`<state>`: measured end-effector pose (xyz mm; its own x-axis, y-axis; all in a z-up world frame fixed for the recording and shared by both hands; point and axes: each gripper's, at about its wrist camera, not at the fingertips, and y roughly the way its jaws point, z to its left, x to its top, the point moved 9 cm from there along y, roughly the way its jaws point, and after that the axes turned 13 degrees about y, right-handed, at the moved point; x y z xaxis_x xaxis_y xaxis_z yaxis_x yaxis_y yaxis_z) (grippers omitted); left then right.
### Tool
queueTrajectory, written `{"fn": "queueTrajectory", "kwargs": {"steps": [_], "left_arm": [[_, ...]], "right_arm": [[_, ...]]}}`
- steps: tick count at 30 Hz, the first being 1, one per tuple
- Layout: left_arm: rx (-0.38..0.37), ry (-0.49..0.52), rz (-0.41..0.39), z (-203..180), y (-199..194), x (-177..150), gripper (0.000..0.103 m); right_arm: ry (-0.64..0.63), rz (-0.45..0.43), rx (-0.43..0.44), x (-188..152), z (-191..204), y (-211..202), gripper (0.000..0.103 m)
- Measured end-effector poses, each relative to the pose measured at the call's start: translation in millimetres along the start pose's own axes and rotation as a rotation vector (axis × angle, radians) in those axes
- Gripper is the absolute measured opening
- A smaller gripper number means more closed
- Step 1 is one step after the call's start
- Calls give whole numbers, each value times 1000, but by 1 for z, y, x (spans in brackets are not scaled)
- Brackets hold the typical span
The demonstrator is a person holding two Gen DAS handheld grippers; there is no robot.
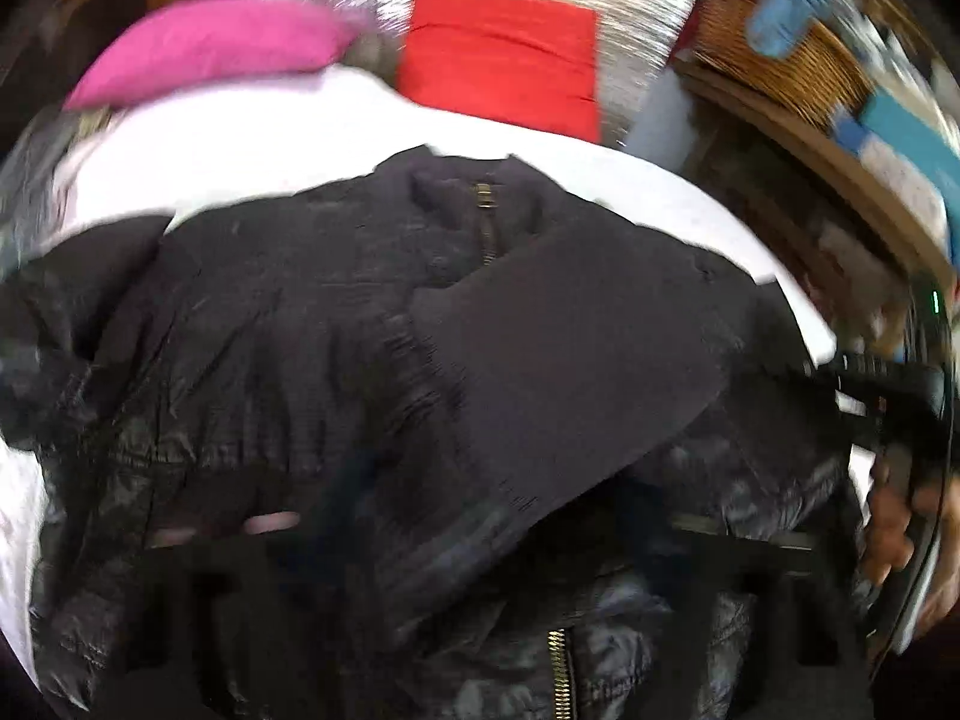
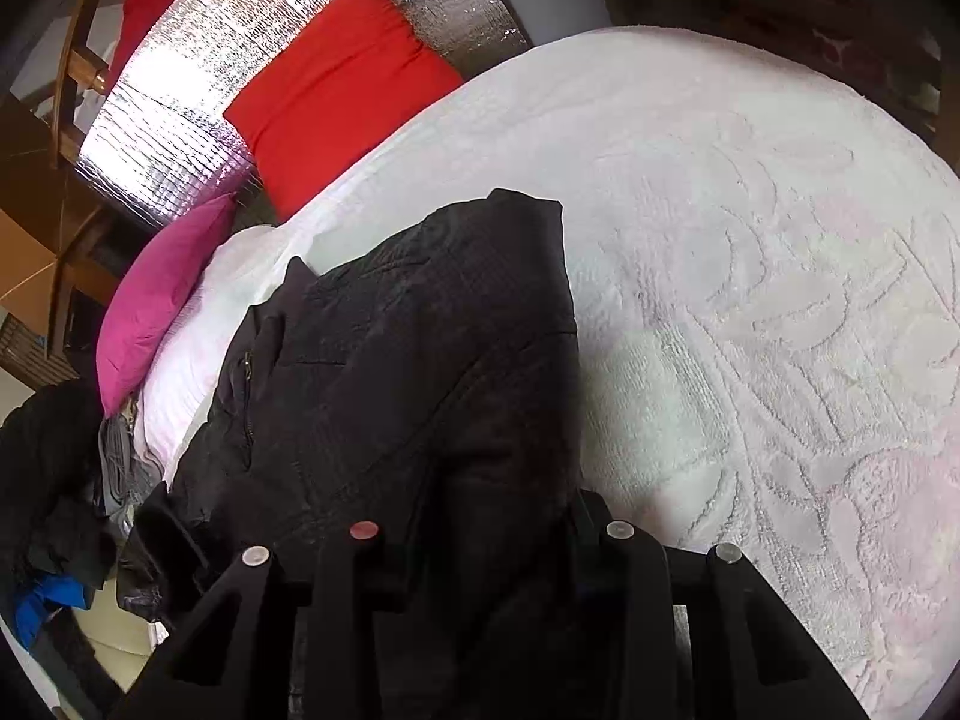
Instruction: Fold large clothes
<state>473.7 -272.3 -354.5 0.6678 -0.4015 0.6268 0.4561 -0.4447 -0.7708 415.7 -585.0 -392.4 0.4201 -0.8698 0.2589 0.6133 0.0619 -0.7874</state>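
Plainly, right tongs [image 2: 486,546] pinch the unlabelled black jacket [image 2: 408,372]; left tongs' [image 1: 474,564] grip is unclear.

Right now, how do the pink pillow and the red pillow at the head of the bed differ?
The pink pillow lies flat on the white bedspread near the black jacket; the red pillow leans against the silver foil headboard. The red pillow looks wider, the pink pillow narrower. Both are plain, single-coloured.
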Motion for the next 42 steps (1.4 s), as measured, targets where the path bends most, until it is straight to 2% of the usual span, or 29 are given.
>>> {"fn": "queueTrajectory", "kwargs": {"steps": [1, 2, 6, 8, 9, 10, 14, 16, 18, 19, 20, 21, 23, 25, 26, 27, 28, 29, 32, 35, 38, 42], "left_arm": [[-9, -12, -4, 8, -2, 2, 42], [-13, -20, -15, 15, -6, 4, 40], [-12, -93, -61, 56, -34, 11, 39], [25, -139, -73, 83, -50, 9, 49], [46, -170, -70, 100, -57, 5, 61], [48, -205, -73, 113, -63, 1, 67], [53, -300, -107, 157, -88, -11, 71], [86, -355, -141, 186, -107, -19, 78], [123, -441, -176, 217, -121, -28, 84], [133, -474, -188, 228, -127, -34, 85], [146, -532, -205, 246, -133, -41, 86], [158, -593, -216, 262, -136, -49, 86], [164, -688, -222, 286, -137, -59, 86], [131, -794, -226, 305, -128, -68, 86], [110, -829, -229, 309, -123, -69, 86], [84, -862, -232, 313, -118, -69, 86], [52, -895, -235, 318, -111, -68, 86], [13, -935, -239, 324, -102, -67, 86], [-32, -1021, -235, 341, -85, -69, 86], [-34, -1120, -254, 364, -69, -71, 86], [-12, -1127, -263, 384, -61, -63, 86], [0, -1134, -270, 405, -43, -62, 84]], "right_arm": [[1, -4, 1, 1, -1, -2, 36], [3, -8, 3, 1, -3, -5, 35], [10, -16, 10, 3, -4, -10, 33], [7, -18, 4, 3, -4, -11, 33], [8, -17, 5, 3, -4, -11, 33], [9, -17, 5, 3, -3, -12, 33], [-7, -52, -15, 4, 2, -24, 34], [-15, -121, -38, 8, 5, -38, 34], [-31, -191, -16, 11, 12, -54, 40], [-32, -214, 18, 10, 17, -61, 65], [-32, -228, 48, 9, 22, -66, 85], [-42, -245, 87, 5, 29, -72, 86], [-127, -216, 158, -13, 54, -76, 86], [-216, -166, 168, -35, 74, -69, 84], [-267, -121, 186, -52, 85, -61, 76], [-294, -95, 192, -61, 91, -56, 67], [-345, -49, 182, -78, 101, -46, 48], [-381, -21, 172, -89, 106, -38, 37], [-497, 52, 146, -129, 120, -13, 37], [-531, 136, 119, -152, 119, 10, 37], [-575, 137, 67, -161, 115, 24, 37], [-552, 155, 85, -160, 115, 24, 37]]}}
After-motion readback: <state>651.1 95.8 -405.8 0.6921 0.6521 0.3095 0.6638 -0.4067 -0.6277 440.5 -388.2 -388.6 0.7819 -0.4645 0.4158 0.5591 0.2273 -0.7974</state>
